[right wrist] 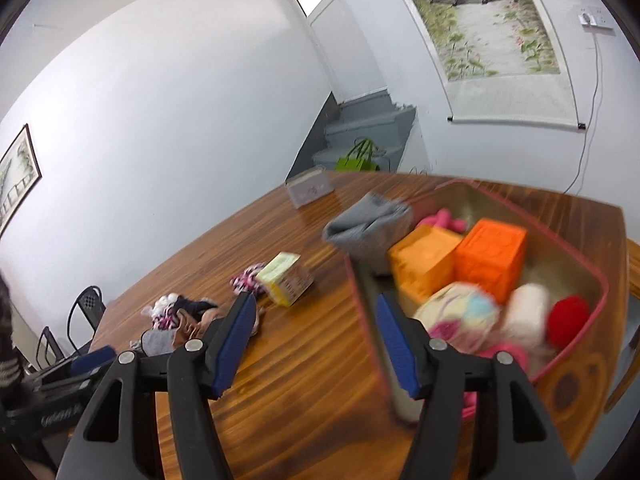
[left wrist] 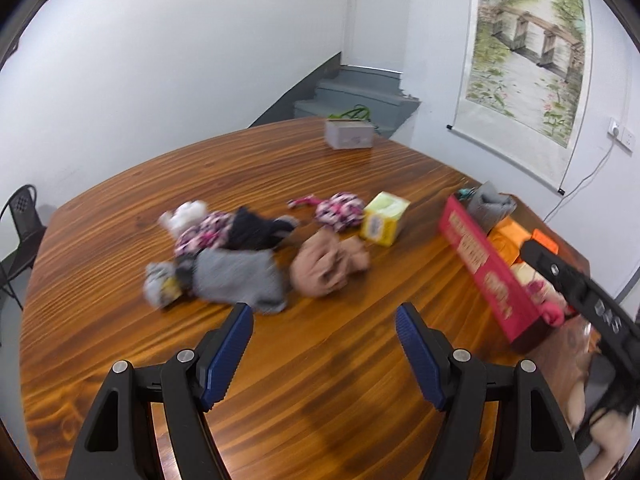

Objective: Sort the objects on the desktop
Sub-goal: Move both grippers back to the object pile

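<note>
**Sorting partway: box part-filled, clothes left on the desk**

Both the left gripper [left wrist: 324, 320] and right gripper [right wrist: 314, 312] gape wide, holding nothing. The red box [right wrist: 576, 344] holds orange cubes [right wrist: 490, 258] and yarn balls [right wrist: 568, 320]; socks [left wrist: 240, 276] and a yellow carton [left wrist: 384, 220] lie loose on the desk [left wrist: 320, 380].

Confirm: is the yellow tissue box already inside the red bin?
No. The yellow tissue box sits on the table, left of the red bin.

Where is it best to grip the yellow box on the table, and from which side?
Grip the yellow box across its two long side faces, coming from above with the open left gripper. It stands free on the table, though socks lie close behind.
</note>
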